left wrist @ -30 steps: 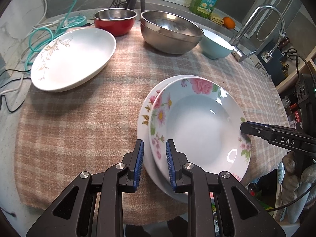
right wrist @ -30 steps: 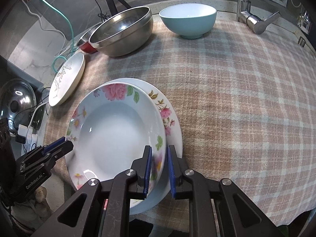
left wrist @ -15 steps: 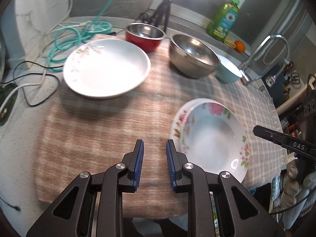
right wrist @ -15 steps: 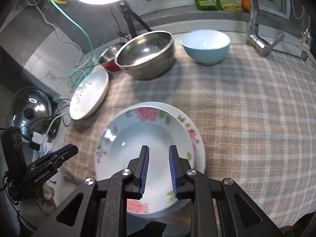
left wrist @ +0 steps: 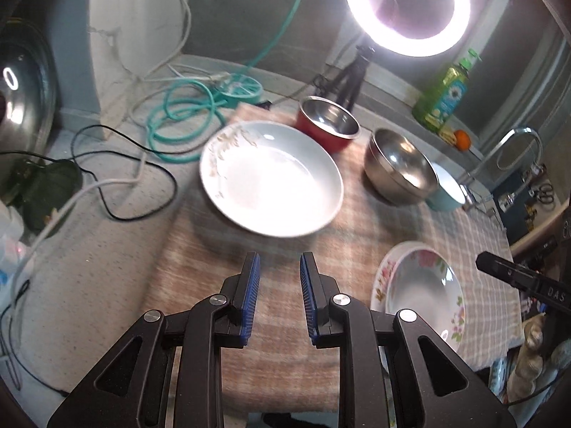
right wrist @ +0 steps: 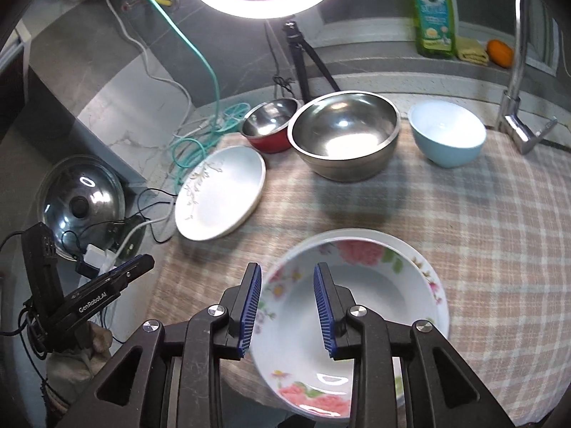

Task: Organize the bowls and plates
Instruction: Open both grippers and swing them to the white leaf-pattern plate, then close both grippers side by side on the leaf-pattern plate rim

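Floral plate stack [right wrist: 357, 306] overhangs worktop edge: nudge could tip it off. Right hand-held gripper [right wrist: 287, 308] jaws just been opening, empty; left hand-held gripper [left wrist: 278, 297] slightly spread, empty, aimed at white plate [left wrist: 271, 178].

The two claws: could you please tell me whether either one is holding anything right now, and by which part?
Nothing is held. The left claw and the right claw are both open and empty above the cloth; the floral plates lie free.

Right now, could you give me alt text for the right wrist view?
Right claw hangs open and empty above two stacked floral plates on a checked cloth. Behind stand a white plate, red bowl, steel bowl and blue bowl.
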### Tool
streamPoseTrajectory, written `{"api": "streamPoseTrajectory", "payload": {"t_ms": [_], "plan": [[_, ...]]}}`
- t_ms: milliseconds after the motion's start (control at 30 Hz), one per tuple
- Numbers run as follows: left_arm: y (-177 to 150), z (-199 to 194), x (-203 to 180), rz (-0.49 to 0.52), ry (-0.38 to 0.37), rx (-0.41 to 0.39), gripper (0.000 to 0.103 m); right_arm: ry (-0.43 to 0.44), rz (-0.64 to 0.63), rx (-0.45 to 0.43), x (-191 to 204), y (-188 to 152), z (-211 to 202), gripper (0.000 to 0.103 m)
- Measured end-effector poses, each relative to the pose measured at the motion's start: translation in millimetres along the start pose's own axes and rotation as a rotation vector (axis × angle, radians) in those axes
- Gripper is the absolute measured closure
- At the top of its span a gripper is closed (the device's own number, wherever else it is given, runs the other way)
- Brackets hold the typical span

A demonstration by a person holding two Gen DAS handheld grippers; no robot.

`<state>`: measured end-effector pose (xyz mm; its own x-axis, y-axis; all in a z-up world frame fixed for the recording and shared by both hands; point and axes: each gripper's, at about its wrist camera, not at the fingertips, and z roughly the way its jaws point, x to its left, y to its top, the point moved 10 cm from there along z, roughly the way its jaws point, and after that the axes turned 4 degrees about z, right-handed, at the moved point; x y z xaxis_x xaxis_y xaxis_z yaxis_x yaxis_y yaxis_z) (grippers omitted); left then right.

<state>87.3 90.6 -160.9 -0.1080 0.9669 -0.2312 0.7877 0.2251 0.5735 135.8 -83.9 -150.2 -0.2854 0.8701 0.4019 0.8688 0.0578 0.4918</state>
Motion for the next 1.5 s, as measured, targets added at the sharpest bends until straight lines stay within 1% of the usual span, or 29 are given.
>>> {"api": "streamPoseTrajectory", "payload": {"t_ms": [67,133,167,267,367,467,567,767,900,1100,1300,1500], "plan": [[7,-7,9,-0.027,0.041,-0.019,0.083,0.014,-0.022,0.006,9,4,2,0.075],[13,-13,12,-0.041,0.056,-0.033,0.083,0.058,-0.036,0.018,19,8,3,0.075],[17,-16,16,-0.042,0.079,-0.045,0.083,0.066,-0.047,0.019,23,10,4,0.075],[27,-20,24,-0.046,0.109,-0.060,0.083,0.071,-0.055,0.023,28,15,9,0.075],[36,-16,32,-0.030,0.106,-0.048,0.083,0.104,-0.026,0.048,35,16,17,0.075],[48,-3,37,-0.001,0.088,-0.032,0.083,0.082,-0.007,0.033,37,23,24,0.075],[60,15,40,0.027,0.055,-0.002,0.083,0.080,0.056,0.036,36,31,34,0.075],[82,56,56,0.085,0.029,0.051,0.083,0.039,0.143,0.053,33,46,66,0.075],[92,77,64,0.135,0.027,0.072,0.083,0.009,0.184,0.062,30,53,86,0.075],[97,105,67,0.210,0.014,0.121,0.083,-0.023,0.232,0.076,31,59,115,0.075],[98,123,70,0.242,0.001,0.149,0.083,-0.056,0.244,0.083,35,63,136,0.075],[98,133,73,0.248,-0.016,0.158,0.083,-0.101,0.256,0.097,28,66,151,0.076]]}}
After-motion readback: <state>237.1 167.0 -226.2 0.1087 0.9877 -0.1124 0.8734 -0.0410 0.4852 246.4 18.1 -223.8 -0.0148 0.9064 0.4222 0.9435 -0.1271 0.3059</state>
